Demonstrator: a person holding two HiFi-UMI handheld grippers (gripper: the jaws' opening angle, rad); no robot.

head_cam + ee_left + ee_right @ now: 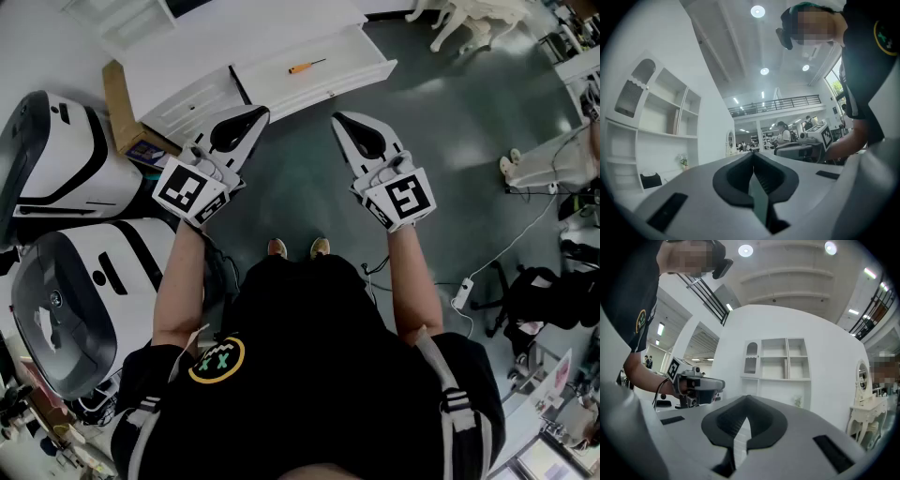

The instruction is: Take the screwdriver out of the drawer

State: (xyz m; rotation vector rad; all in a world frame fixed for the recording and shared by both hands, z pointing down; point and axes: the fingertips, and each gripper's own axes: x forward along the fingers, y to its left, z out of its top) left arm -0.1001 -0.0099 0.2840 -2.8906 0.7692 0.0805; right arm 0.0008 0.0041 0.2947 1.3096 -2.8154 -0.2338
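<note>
An orange-handled screwdriver (305, 67) lies in the open white drawer (328, 91) of a low white cabinet ahead of me. Both grippers are held level in the air over the grey floor, short of the drawer. The left gripper (255, 113) points toward the drawer's left part and its jaws are shut with nothing in them, as the left gripper view (753, 154) also shows. To the right of it, the right gripper (339, 119) is likewise shut and empty (746, 399). Neither touches the drawer or the screwdriver.
Two large white-and-black machines (66, 159) (84, 291) stand at my left, with a cardboard box (120, 108) beside the cabinet. White furniture legs (469, 23) are at the top right. A power strip (462, 292) with cables and a black bag (548, 295) lie at the right.
</note>
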